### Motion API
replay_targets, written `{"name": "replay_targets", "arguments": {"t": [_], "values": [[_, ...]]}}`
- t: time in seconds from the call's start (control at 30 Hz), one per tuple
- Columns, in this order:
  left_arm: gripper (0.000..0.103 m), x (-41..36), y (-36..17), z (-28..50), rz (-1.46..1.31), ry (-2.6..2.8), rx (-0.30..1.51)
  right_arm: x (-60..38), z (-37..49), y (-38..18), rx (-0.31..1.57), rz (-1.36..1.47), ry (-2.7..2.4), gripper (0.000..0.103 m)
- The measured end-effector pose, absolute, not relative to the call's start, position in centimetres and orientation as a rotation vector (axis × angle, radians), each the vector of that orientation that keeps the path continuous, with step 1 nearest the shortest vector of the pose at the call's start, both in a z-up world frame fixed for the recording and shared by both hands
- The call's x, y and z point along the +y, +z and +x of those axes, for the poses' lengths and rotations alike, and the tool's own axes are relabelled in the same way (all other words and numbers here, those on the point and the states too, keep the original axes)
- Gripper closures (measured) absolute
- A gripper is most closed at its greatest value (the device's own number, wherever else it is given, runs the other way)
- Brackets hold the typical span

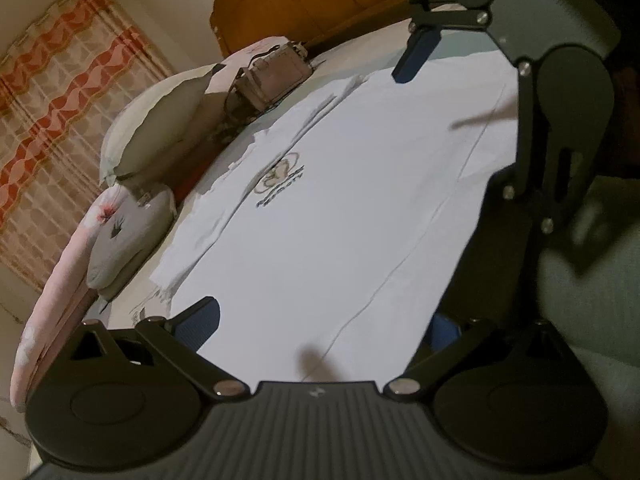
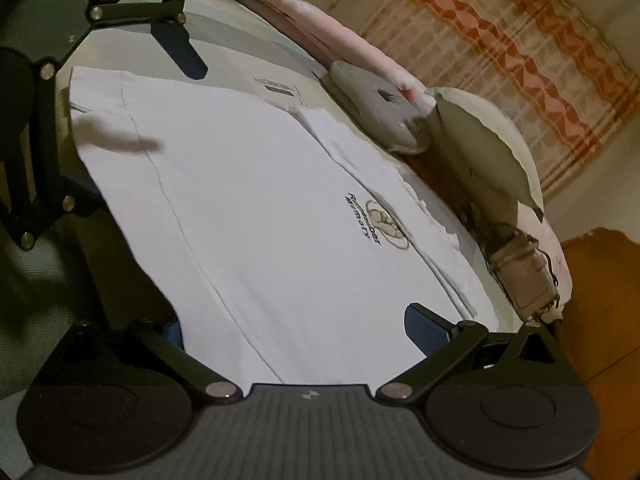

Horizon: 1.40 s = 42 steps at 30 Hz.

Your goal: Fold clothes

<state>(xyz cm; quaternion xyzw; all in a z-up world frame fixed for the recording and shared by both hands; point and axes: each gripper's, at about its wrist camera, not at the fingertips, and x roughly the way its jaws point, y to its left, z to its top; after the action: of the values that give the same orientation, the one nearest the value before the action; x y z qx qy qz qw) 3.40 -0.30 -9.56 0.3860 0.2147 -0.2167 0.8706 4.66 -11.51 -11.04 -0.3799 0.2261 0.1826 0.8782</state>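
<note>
My left gripper (image 1: 320, 320) has its blue-padded fingers (image 1: 200, 320) spread wide, released, straddling the near edge of the white cotton T-shirt with a printed chest logo (image 1: 320, 208). My right gripper (image 2: 296, 324) is equally splayed over the same hem, grasping nothing. The shirt lies flat on the pale bed sheet (image 2: 240, 68). Beyond it I see a cream pillow (image 1: 156, 128), a grey cushion (image 2: 380, 120) and the orange-patterned curtain (image 2: 520, 60).

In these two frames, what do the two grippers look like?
Both match: the left gripper and right gripper have matte black linkage arms with silver pivot bolts, round black discs either side, a ribbed grey body, and blue textured pads.
</note>
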Motion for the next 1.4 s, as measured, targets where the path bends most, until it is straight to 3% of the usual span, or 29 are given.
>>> {"name": "replay_targets", "arguments": {"t": [0.33, 0.8, 1.2, 1.4], "values": [[0.001, -3.8, -9.9, 3.9, 0.841, -0.507, 0.392, -12.0, 4.8, -11.2, 0.481, -0.758, 0.384, 0.000], [0.001, 0.8, -10.3, 3.6, 0.865, -0.383, 0.395, -15.4, 3.4, -12.0, 0.431, -0.820, 0.288, 0.000], [0.001, -2.3, -10.5, 4.5, 0.911, -0.410, 0.335, -14.8, 4.6, -12.5, 0.392, -0.853, 0.251, 0.000], [0.000, 0.1, -10.9, 4.3, 0.964, -0.339, 0.320, -16.5, 4.8, -12.7, 0.397, -0.879, 0.200, 0.000]]}}
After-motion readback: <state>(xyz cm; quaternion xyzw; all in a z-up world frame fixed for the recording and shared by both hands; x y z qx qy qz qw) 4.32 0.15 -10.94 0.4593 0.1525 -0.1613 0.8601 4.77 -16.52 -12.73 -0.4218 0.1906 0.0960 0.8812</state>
